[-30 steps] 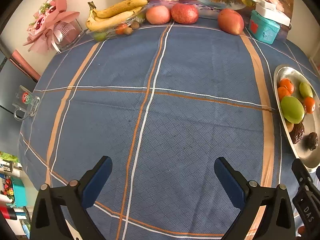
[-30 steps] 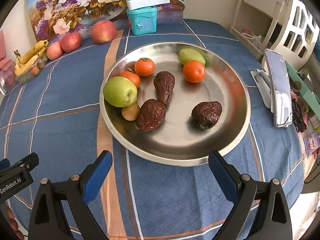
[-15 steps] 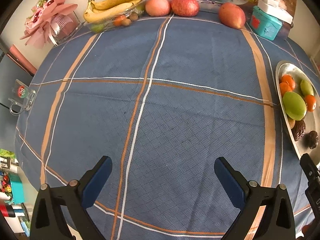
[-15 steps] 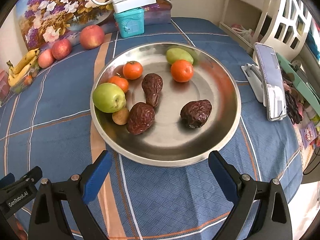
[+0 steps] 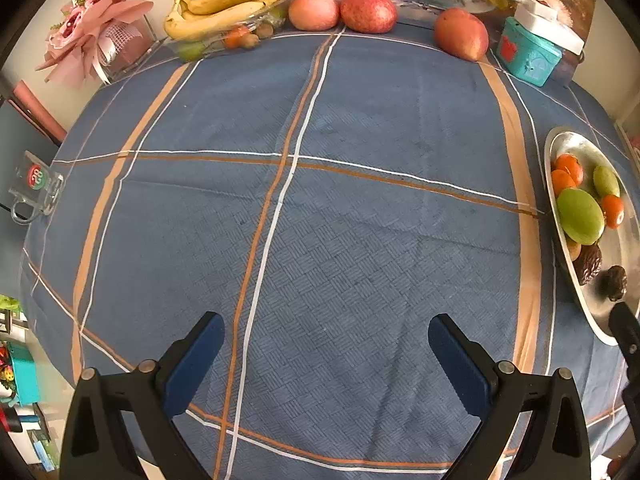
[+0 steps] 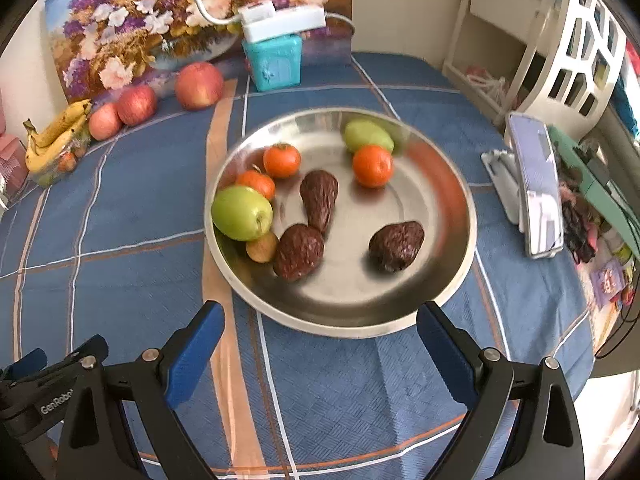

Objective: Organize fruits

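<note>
On my left wrist camera, the left gripper hangs over bare blue checked tablecloth, jaws spread wide with nothing between them. Far across the cloth I see a bunch of bananas on a clear tray, a few small fruits tucked just under them. Right of those sit two red apples touching each other, then a third apple a little apart, near a teal box. A pink bouquet leans at the far left corner. At the right edge I catch the steel plate side-on, with green and orange fruit on it.

Over to my right wrist camera: the right gripper is also wide open and empty, fingertips just short of the near rim of the steel plate. On the plate, a green apple rests against the left wall, a small tan fruit touching it below. Three oranges: one just above the apple, one further back, one toward the far right, beside a green mango-shaped fruit. Three dark wrinkled fruits lie mid-plate: two touching, the third apart on the right. A phone on a stand sits right of the plate. The left gripper's tip pokes in at the bottom left.
</note>
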A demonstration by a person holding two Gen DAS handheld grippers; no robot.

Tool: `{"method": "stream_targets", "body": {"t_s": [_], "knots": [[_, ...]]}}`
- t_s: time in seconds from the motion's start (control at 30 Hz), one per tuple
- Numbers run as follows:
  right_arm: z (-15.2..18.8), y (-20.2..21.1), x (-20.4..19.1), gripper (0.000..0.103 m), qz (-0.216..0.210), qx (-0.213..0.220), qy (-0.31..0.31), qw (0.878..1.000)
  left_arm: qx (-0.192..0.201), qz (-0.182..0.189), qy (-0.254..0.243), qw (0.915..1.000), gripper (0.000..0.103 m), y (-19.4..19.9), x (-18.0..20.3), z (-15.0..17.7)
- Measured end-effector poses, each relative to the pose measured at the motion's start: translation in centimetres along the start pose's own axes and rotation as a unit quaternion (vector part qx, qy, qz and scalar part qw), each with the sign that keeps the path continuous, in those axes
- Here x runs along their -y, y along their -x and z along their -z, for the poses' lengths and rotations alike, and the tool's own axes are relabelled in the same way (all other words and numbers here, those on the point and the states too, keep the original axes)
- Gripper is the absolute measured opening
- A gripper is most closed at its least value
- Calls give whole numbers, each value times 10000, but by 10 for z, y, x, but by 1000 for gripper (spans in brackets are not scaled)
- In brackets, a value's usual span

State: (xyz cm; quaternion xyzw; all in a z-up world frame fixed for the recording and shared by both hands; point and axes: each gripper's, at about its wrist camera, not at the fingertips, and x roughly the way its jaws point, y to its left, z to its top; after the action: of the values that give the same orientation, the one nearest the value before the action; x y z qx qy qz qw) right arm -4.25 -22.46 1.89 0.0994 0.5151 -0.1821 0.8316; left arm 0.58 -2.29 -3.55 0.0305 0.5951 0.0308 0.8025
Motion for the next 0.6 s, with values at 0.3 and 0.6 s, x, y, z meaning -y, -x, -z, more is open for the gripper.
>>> {"method": "stream_targets", "body": {"t_s": [0.3, 0.6], "knots": [[-1, 5, -1, 97, -24, 54, -42, 10000, -9, -13, 65, 10000, 103, -8, -15, -9], [-1, 8, -8, 97, -78, 129, 166, 9997, 74, -9, 199, 9998, 103, -8, -23, -11]]}}
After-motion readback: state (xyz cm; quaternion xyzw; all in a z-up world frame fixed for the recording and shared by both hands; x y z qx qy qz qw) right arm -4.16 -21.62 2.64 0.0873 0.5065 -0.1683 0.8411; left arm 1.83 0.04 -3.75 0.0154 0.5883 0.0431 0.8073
